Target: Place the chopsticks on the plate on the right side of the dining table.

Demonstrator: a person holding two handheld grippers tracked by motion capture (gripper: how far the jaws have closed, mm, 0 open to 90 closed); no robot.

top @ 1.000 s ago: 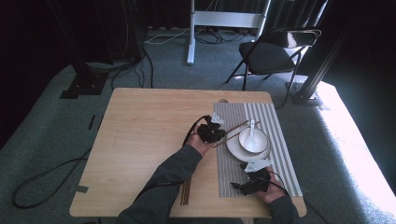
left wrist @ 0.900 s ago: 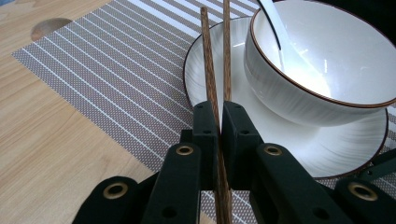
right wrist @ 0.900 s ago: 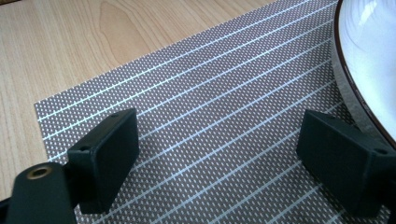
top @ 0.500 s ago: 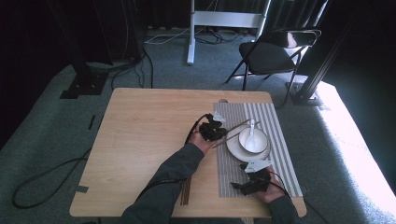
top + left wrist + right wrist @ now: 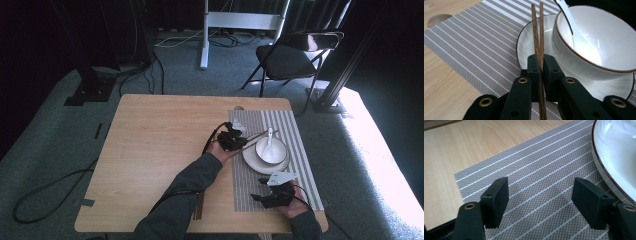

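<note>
My left gripper point(image 5: 541, 63) is shut on a pair of brown wooden chopsticks point(image 5: 537, 35), whose tips point out over the rim of a white plate point(image 5: 531, 37). On that plate stands a white bowl point(image 5: 599, 50) with a white spoon point(image 5: 571, 25) in it. From above, the left gripper point(image 5: 232, 137) is just left of the bowl point(image 5: 271, 149) on the striped grey placemat point(image 5: 250, 190). My right gripper point(image 5: 541, 200) hovers low over the placemat point(image 5: 536, 170) near the plate's edge point(image 5: 614, 152). Its jaws have just been closing, still apart with nothing between them.
The wooden table point(image 5: 160, 140) is bare left of the placemat. Dark brown sticks point(image 5: 199, 205) lie near the front edge by the person's left sleeve. A folding chair point(image 5: 292, 55) stands behind the table, and cables lie on the carpet.
</note>
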